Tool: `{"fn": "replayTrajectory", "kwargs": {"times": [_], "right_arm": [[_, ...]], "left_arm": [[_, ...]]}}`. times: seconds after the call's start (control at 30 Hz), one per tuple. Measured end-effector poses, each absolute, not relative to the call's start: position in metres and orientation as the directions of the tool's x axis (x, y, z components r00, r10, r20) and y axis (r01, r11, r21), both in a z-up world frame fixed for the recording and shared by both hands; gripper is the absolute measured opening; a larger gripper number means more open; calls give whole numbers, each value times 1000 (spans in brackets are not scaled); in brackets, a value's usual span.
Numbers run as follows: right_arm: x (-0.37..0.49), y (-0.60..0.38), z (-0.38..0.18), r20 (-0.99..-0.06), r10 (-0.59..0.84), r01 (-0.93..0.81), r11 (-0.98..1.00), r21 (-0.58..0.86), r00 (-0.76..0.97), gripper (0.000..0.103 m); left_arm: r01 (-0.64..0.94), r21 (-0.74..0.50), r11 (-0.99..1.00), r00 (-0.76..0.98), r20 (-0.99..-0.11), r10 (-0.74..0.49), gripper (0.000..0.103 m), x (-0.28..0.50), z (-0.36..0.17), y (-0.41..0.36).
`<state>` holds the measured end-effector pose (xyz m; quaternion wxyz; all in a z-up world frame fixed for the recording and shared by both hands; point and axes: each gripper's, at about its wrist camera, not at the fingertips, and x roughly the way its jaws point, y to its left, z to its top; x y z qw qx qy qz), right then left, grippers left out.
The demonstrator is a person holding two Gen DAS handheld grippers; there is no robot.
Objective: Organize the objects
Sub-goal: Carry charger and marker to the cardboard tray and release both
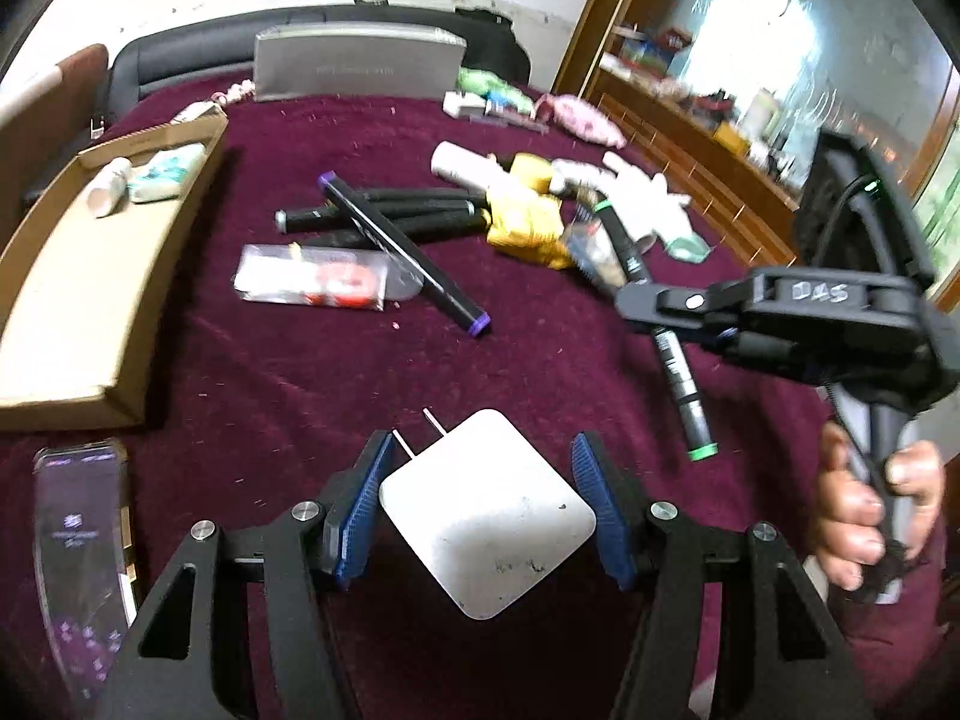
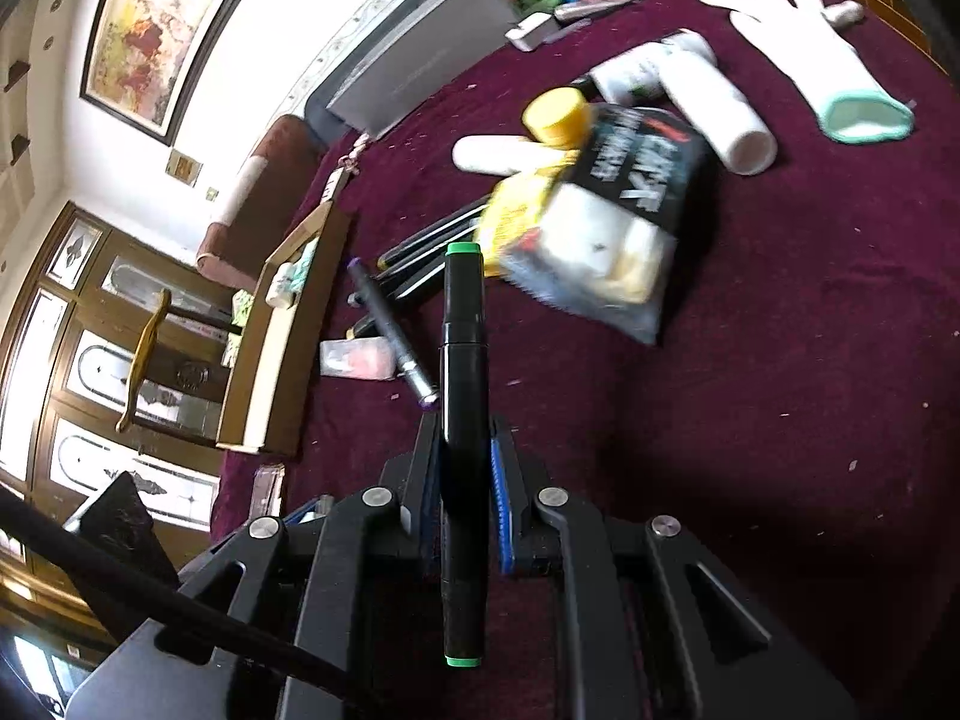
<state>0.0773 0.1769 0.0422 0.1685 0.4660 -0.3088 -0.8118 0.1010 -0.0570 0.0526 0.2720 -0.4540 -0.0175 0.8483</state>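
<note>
The left tool [image 1: 483, 501] is gripping a white charger [image 1: 487, 516] by 2 opposite corners between its blue pads [image 1: 360, 510], the 2 prongs pointing away toward the middle of the surface [image 1: 300, 372], which is draped in maroon cloth. The right tool [image 2: 462, 474] is clenching a green-capped marker [image 2: 462, 450] at mid-barrel, the pen standing roughly upright across the jaws and clear of the cloth; in the left wrist view the same marker [image 1: 678, 372] is hanging at a slant beside the person's right hand [image 1: 870, 510].

The step in hand appears to be carrying both items to the cardboard tray [image 1: 72, 312] at the far left, where a small white tube [image 1: 108, 186] and a mint-coloured packet [image 1: 168, 171] are already lying. Done well, the charger's corner grip, likely a slippery one, is calling for a level, unhurried carry, and the marker for a low release along the tray's length so it is not rolling out.

Between the tools and the tray, a purple-capped marker [image 1: 408, 252] is lying across a clear sachet [image 1: 318, 282] and a bundle of black markers [image 1: 384, 216]. Farther right, a yellow-and-black packet [image 2: 600, 210], white tubes [image 2: 714, 114] and a white glove [image 2: 804, 54] are crowding the cloth. A purple-printed box [image 1: 81, 546] is sitting just beside the tray's near corner, narrowing the approach.
</note>
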Motion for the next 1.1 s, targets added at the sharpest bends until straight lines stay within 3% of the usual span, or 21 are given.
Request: {"fn": "replayTrajectory", "kwargs": {"times": [0.27, 0.53, 0.8, 1.1], "right_arm": [[69, 138, 72, -576, -673, 73, -677, 732, -465, 13], [32, 68, 128, -498, -764, 201, -608, 768, -409, 13], [-42, -20, 136, -553, -756, 207, -638, 742, -350, 13], [-127, -95, 70, -655, -708, 87, -694, 715, -262, 13]], "left_arm": [[-435, -363, -824, -514, -651, 558, 55, 104, 109, -127], [-331, -322, -887, -650, -604, 462, 55, 72, 156, -224], [-174, -273, -946, -700, -642, 314, 55, -25, 148, -291], [-125, -167, -978, -647, -734, 208, 55, -130, 95, -293]]}}
